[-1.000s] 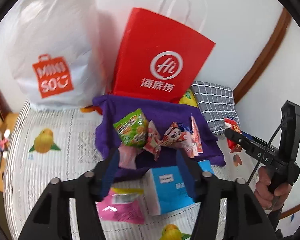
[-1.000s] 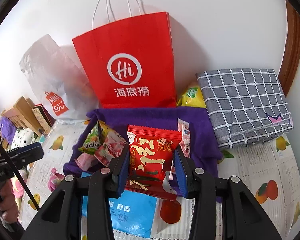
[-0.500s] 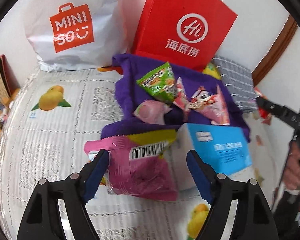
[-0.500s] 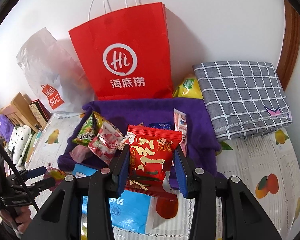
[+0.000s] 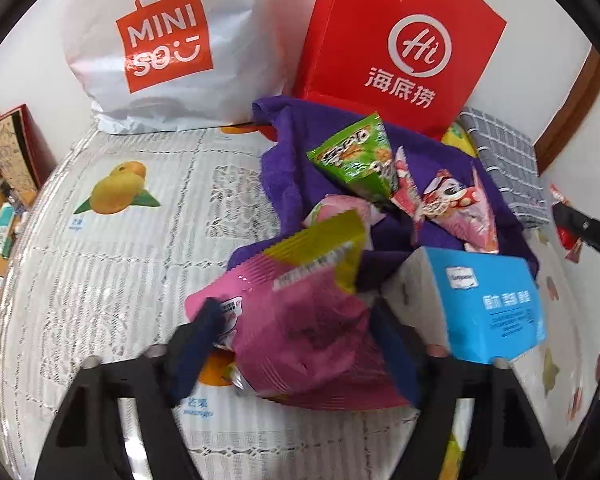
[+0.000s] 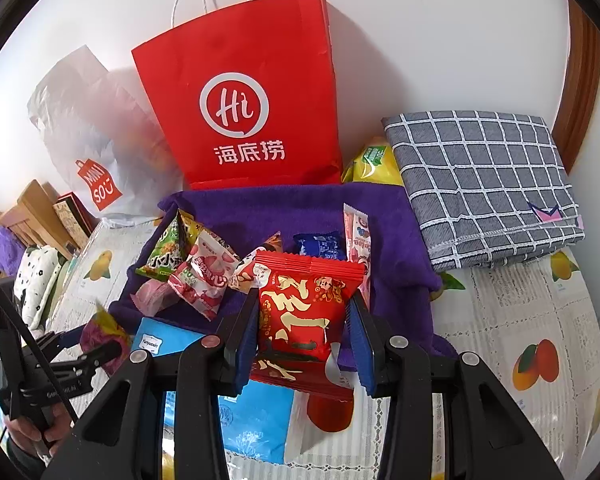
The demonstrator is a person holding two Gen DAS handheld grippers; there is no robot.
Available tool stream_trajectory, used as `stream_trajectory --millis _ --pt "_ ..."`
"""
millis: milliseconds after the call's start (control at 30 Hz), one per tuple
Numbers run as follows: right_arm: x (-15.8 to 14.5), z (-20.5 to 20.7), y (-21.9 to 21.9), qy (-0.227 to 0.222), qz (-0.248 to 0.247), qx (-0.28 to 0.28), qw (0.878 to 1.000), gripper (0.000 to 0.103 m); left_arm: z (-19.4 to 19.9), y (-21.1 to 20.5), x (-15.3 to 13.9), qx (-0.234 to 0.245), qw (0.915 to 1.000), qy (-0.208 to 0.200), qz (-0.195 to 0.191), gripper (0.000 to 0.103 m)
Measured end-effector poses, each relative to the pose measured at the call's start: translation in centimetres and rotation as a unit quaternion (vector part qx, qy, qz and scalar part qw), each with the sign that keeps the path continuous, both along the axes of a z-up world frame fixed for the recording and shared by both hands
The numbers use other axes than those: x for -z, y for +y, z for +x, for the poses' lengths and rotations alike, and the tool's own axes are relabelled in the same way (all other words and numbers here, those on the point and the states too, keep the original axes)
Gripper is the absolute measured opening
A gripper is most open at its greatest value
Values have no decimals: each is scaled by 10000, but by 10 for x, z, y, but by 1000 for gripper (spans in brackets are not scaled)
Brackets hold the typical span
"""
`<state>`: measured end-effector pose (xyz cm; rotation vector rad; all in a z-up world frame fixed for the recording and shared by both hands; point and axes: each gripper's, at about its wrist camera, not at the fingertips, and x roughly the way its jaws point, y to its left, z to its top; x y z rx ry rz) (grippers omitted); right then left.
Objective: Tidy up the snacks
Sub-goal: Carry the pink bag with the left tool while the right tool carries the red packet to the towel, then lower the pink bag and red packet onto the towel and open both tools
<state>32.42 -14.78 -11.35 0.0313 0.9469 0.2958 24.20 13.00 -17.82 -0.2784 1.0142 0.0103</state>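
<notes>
Left wrist view: the left gripper (image 5: 296, 344) is closing its jaws around the pink snack packet (image 5: 300, 320), which lies on the worktop's near side just beside the blue tissue box (image 5: 484, 300). The crinkly film could slip or buckle, or a finger could nudge that box. The right gripper (image 6: 306, 320) holds the red snack packet (image 6: 304, 308) above the purple cloth (image 6: 260, 216), where other snacks lie. Motion blur hides whether the left pads already press, and the packet's lower edge is covered.
</notes>
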Motion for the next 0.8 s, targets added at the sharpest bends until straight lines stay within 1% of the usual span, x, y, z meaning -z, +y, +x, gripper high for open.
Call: stream_trajectory --millis 67,200,267,367,467,600,800 --pt "-1 -1 -1 -18 -6 -4 10000 41 -1 -1 -2 82 9999 18 -124 57" --pt "-2 -2 -4 -49 -24 17 10000 41 -9 -2 -12 146 9990 -62 -408 54" --pt "-2 -1 -6 -43 -25 25 10000 41 -13 -3 -20 165 9986 -141 -479 54" --pt "0 1 -6 -57 -37 16 10000 41 -16 -7 -42 243 9982 -361 -408 54" --pt "2 6 -8 -52 -18 24 10000 41 -11 -14 -60 357 9975 -521 -305 54" --pt "3 15 -9 -66 -2 0 10000 41 10 -23 -80 471 9965 -669 -155 54" --pt "2 32 -9 -159 22 -91 9998 41 49 -42 -92 730 9944 -745 -187 54"
